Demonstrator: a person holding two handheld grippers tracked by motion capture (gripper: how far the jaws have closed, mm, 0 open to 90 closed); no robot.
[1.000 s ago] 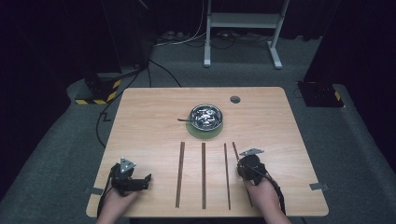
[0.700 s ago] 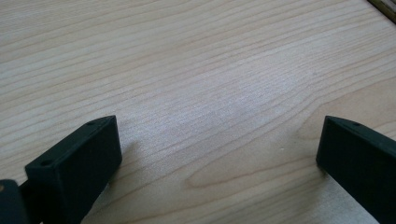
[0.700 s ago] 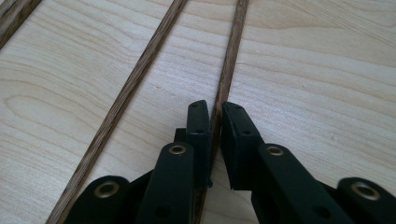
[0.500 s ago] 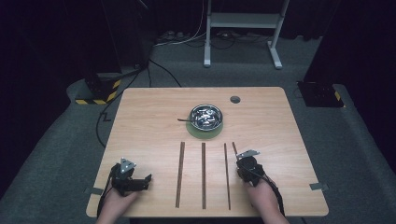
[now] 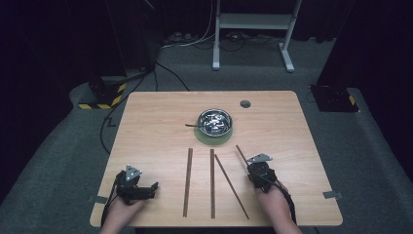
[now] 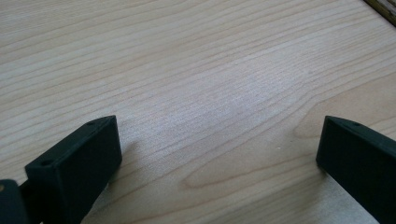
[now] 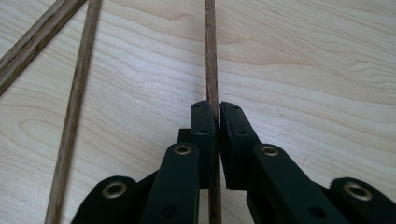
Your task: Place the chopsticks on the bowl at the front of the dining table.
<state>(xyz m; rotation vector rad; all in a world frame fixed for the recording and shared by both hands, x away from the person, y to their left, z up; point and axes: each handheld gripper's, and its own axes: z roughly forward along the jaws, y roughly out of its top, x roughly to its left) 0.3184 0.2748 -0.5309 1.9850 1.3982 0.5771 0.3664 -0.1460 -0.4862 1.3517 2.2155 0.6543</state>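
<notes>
Gripping a thin wooden stick (image 7: 211,70) between closed jaws, the right gripper (image 5: 256,170) sits at the near right of the table (image 5: 156,122). The jaws have just been closing on it. The left gripper (image 5: 139,187) rests at the near left, jaws wide apart over bare wood. Three more sticks (image 5: 212,183) lie between them, one slanted. Farther off, a metal bowl (image 5: 215,122) stands on a green mat (image 5: 214,139).
</notes>
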